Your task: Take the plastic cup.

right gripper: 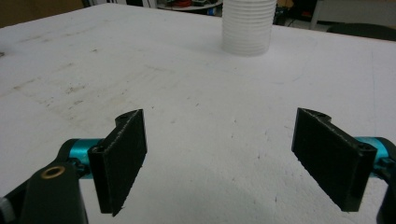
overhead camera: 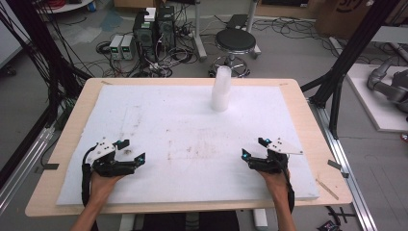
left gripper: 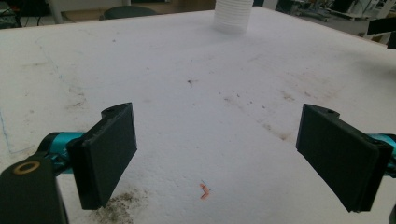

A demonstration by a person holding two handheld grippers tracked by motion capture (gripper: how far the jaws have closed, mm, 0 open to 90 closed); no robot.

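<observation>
My left gripper sits low over the near left of the white foam sheet, jaws spread wide with nothing between them. My right gripper mirrors it at the near right, also wide apart and holding nothing. I see the stack of white cups standing upright at the far middle of the sheet, well apart from both grippers. From the left gripper view the stack is ahead, slightly right; from the right gripper view it stands straight ahead.
</observation>
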